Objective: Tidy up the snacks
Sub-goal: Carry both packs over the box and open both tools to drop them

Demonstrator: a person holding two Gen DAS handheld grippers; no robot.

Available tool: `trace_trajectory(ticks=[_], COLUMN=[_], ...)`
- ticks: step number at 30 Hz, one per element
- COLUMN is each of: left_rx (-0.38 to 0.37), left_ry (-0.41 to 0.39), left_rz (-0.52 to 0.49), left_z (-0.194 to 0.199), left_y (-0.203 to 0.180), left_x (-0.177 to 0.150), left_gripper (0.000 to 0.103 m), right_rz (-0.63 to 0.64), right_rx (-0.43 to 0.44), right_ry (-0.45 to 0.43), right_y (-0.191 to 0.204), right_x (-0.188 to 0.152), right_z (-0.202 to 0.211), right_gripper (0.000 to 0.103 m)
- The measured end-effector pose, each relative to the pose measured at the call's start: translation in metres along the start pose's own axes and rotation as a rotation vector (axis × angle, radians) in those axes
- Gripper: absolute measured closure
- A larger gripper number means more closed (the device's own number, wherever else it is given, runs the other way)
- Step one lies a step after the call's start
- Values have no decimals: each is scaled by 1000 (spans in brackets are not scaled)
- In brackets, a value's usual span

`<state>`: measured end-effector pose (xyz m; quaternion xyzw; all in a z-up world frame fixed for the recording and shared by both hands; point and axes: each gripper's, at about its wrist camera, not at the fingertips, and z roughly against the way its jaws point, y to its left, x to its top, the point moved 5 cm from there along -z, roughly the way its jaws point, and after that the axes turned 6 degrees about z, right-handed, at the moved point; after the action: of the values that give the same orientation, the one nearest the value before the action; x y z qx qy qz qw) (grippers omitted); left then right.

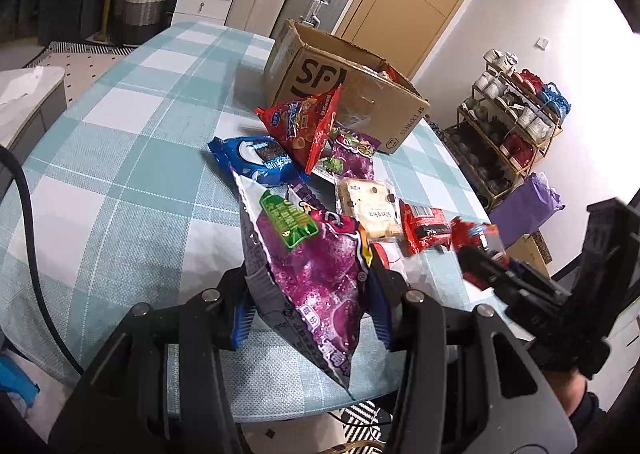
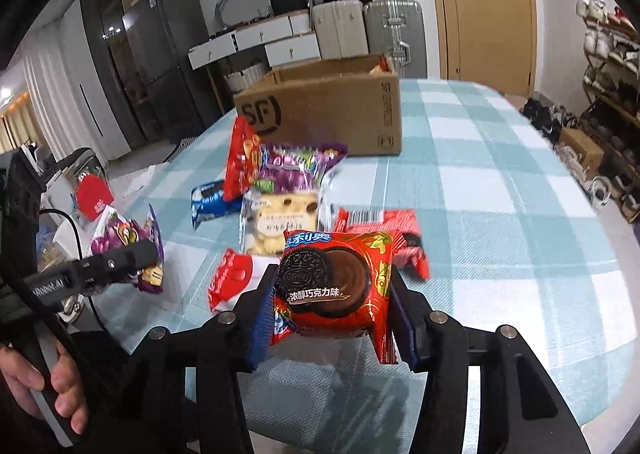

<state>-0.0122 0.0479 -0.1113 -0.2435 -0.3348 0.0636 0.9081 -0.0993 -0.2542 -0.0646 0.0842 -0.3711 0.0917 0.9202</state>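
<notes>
A lived-in home, probably a dining area: checked tablecloth [image 2: 500, 182], stacked suitcases [image 2: 360, 26], shoe rack [image 1: 508, 122], fridge [image 2: 160, 66].

Eight snack packets in all. Two purple ones: held purple bag [image 1: 312, 262] and loose purple bag [image 1: 354, 156]. Two Oreo ones: blue Oreo packet [image 1: 260, 162] and red Oreo packet [image 2: 336, 286]. One each of the rest: red triangular bag [image 1: 304, 126], clear biscuit pack [image 1: 370, 206], flat red wrapper [image 1: 424, 230], red-and-white packet [image 2: 232, 278]. Six of the eight lying on the one checked tabletop [image 1: 120, 174], two lifted. One cardboard box [image 1: 360, 94]. Two pairs of tongs, left tongs [image 1: 312, 314] and right tongs [image 2: 332, 326], one packet in each
</notes>
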Motion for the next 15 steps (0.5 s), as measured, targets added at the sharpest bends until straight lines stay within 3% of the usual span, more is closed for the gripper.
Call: trace_trajectory(ticks=[6, 10, 13, 15], left_rx=[32, 101, 107, 91], left_ry=[-53, -116, -171, -166], left_rz=[-26, -77, -90, -87], left_z=[8, 22, 41, 48], left_y=[-7, -15, -23, -30], left_x=[7, 17, 30, 39], left_gripper=[59, 59, 59, 59], right_rz=[-14, -13, -7, 0], right_rx=[24, 75, 114, 138], right_ry=[-83, -152, -185, -208], right_y=[1, 9, 13, 16], right_x=[18, 39, 57, 70], right_z=[27, 52, 67, 76], right_gripper=[52, 52, 52, 52])
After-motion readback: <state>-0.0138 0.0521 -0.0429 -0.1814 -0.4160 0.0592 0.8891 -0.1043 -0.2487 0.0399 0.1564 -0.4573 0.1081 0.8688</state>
